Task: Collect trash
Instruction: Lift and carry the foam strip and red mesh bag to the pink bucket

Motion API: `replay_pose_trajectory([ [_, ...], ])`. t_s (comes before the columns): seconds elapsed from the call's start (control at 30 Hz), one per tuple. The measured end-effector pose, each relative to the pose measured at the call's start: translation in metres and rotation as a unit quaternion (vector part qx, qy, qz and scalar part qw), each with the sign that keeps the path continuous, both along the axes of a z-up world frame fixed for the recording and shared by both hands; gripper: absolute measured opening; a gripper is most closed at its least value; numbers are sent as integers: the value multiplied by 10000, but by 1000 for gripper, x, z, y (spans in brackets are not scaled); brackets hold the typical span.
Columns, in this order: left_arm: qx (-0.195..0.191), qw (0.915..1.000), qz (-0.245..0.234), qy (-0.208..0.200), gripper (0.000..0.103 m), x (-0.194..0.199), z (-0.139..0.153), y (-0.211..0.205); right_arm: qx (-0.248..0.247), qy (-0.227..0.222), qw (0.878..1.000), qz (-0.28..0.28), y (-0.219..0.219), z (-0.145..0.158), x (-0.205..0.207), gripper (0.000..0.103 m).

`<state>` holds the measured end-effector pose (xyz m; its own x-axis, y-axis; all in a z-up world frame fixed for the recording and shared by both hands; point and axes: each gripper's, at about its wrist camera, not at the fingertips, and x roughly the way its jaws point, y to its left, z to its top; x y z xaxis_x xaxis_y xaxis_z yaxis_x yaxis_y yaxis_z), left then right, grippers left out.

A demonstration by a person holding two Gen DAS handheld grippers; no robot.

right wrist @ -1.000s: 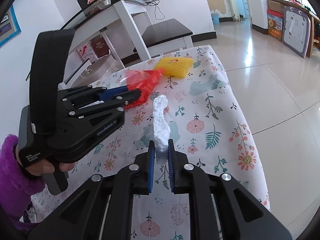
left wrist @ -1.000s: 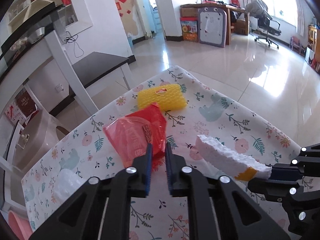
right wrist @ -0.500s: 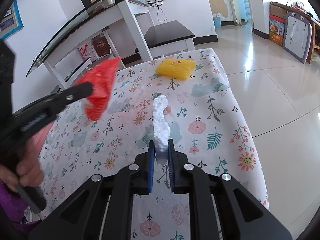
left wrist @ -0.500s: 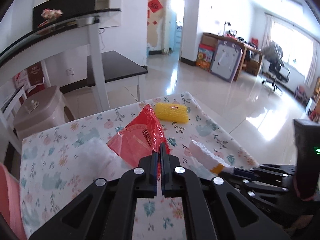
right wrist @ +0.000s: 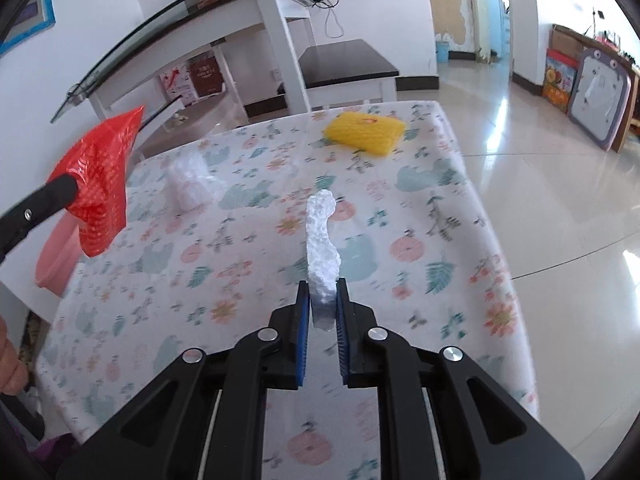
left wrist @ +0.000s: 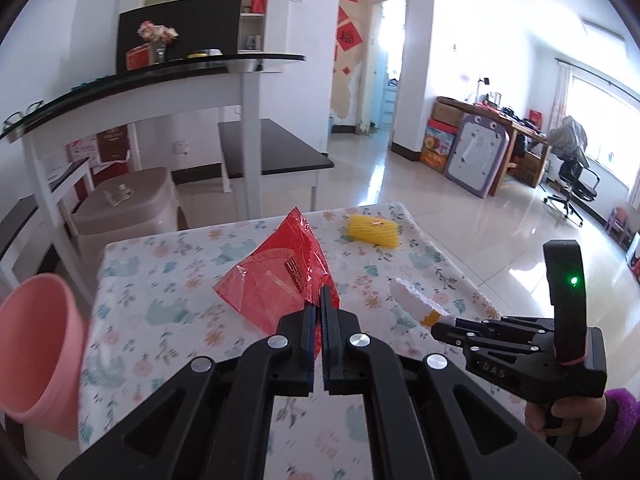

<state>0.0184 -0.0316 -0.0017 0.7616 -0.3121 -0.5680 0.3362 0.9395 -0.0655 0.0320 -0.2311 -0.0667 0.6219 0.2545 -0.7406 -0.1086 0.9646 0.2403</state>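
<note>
My left gripper (left wrist: 320,304) is shut on a red plastic wrapper (left wrist: 276,280) and holds it up above the floral tablecloth; the wrapper also shows in the right wrist view (right wrist: 100,188). My right gripper (right wrist: 322,300) is shut on a long white foam piece (right wrist: 322,240), also seen in the left wrist view (left wrist: 412,304). A yellow foam net (right wrist: 364,132) lies at the far end of the table (right wrist: 440,208). A crumpled white plastic piece (right wrist: 188,184) lies on the table's left part. A pink bin (left wrist: 36,360) stands beside the table's left edge.
A beige lidded stool-bin (left wrist: 124,208) and a white desk with a glass top (left wrist: 160,88) stand behind the table. A dark bench (left wrist: 272,152) is beyond. Shiny tiled floor (right wrist: 560,160) lies to the table's right.
My left gripper has lifted the red wrapper off the table and moved back and left, toward the pink bin. The right gripper still holds the foam piece in about the same place.
</note>
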Motion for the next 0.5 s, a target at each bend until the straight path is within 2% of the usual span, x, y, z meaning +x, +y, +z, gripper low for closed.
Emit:
replay_pose_trajectory([
  [0.5,10,9973,734,-92,1,-43,-9,59,-171,-436,9927,1108,79,33,-25,13],
])
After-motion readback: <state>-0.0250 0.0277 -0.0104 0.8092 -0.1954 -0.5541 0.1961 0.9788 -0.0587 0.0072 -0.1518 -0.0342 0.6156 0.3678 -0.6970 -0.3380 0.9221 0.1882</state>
